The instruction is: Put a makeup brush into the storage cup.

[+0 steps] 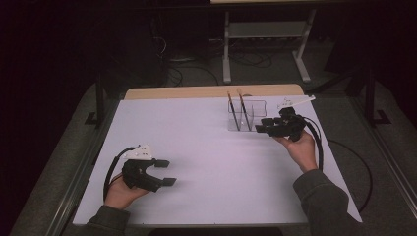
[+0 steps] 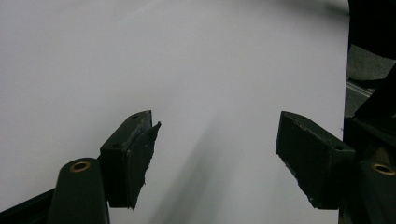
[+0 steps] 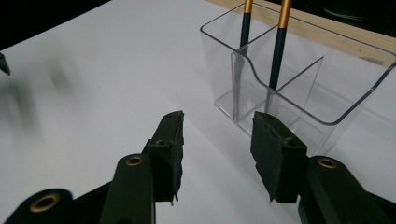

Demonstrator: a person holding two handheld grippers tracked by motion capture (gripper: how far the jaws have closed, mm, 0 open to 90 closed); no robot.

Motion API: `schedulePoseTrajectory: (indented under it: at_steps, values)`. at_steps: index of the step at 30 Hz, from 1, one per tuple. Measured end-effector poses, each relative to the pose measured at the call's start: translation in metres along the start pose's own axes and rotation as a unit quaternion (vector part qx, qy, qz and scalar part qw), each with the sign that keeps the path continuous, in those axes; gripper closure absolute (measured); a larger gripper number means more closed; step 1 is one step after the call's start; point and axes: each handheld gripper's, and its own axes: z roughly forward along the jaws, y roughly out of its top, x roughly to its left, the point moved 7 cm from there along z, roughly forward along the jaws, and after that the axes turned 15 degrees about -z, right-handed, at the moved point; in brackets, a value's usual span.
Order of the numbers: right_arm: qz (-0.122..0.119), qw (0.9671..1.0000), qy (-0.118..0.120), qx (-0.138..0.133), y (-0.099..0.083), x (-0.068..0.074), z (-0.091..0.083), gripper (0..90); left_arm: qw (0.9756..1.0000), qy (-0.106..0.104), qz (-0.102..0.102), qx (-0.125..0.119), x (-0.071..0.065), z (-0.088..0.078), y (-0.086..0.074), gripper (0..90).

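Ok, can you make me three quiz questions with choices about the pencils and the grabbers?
1. Where do the pencils stand?
A in the clear holder
B flat on the table
C in the left gripper

2. How many pencils are there?
A one
B two
C four

3. How are the right gripper jaws?
A shut on a pencil
B open with nothing between
C shut on the holder

Answers: A, both rise upright from the holder; B, two dark shafts show; B, white table shows between the jaws.

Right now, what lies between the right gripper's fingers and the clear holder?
Nothing: in the right gripper view, bare white tabletop separates the right gripper from the clear holder.
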Motion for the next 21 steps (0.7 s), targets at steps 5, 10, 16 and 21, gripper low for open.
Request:
schedulePoseTrajectory:
  at_steps: [5, 10, 16, 21]
  values:
    - [0.0, 1.0, 0.002, -0.001, -0.001, 0.005, -0.002, 48.8, 1.0, 0.004, 0.005, -0.004, 0.001, -0.001, 0.0, 26.5]
    - [0.0, 1.0, 0.001, -0.003, -0.005, 0.009, -0.004, 46.4, 1.0, 0.004, 0.004, -0.004, 0.001, 0.0, 0.0, 25.7]
    - [-0.004, 1.0, -0.003, -0.008, -0.007, 0.013, -0.008, 43.5, 1.0, 0.006, 0.004, -0.005, 0.0, 0.0, 0.0, 24.6]
    - [-0.001, 0.9999, -0.006, -0.012, -0.011, 0.017, -0.012, 41.9, 0.9999, 0.009, 0.009, -0.004, 0.0, 0.0, 0.001, 23.5]
